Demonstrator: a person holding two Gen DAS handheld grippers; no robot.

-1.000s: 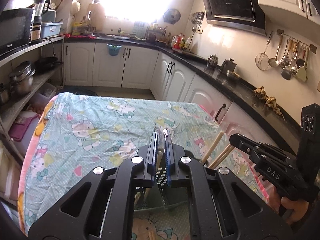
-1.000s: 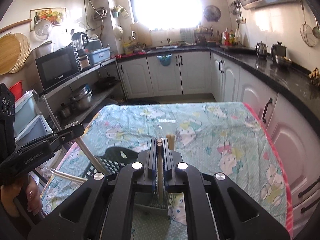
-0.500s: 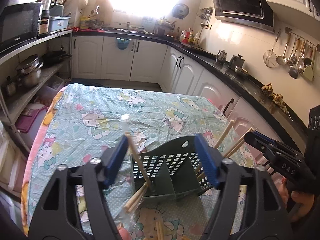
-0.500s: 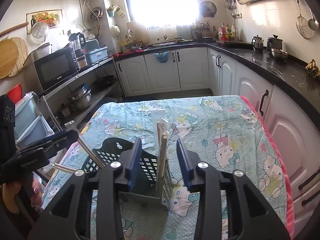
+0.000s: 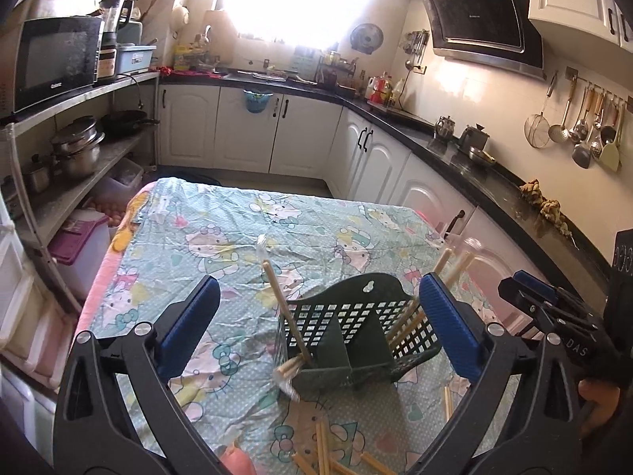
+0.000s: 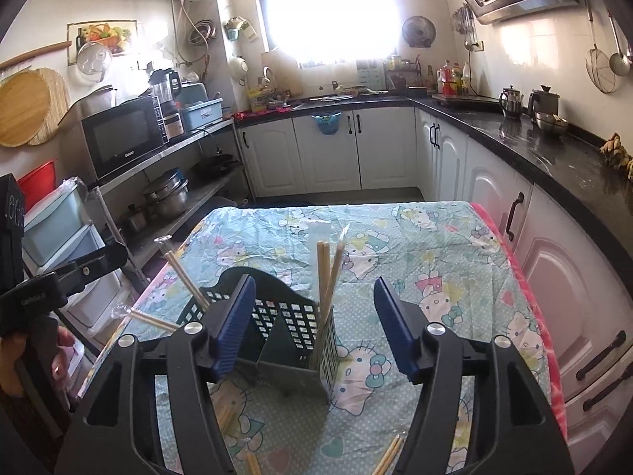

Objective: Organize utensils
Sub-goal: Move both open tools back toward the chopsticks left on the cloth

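Now, left to right:
Left tongs (image 5: 314, 326): jaws opening and near their widest; nothing held; the caddy sits between and beyond the blue pads without touching them
Left-compartment chopsticks (image 5: 283, 308): a wrapped pair stands in the caddy's left cell; long axis steeply upright, top leaning up and to the left; its lower end pokes out past the caddy's near left corner in the left wrist view
Green utensil caddy (image 5: 348, 336): perforated plastic, divided into cells, standing upright on the desk (image 5: 221, 245) under a cartoon-cat cloth; its hanging tab rises on the far side
Right-compartment chopsticks (image 6: 326, 281): a few wrapped sticks stand in the right cell; long axis close to vertical, tips fanned slightly apart; in the left wrist view they lean up and to the right
Right tongs (image 6: 312, 322): jaws opening, roughly midway; nothing gripped; the upright sticks lie between the pads but clear of them
Loose chopsticks (image 5: 328, 451): several lie flat on the cloth in front of the caddy, pointing in mixed directions; another few show near the right tongs' lower edge (image 6: 389, 453)
Done so far: by my reading, two bundles are already seated, one per side
Left to do: the scattered sticks on the near cloth seem to need gathering into the caddy; how many remain I cannot tell, since the tongs' frames hide part of the cloth
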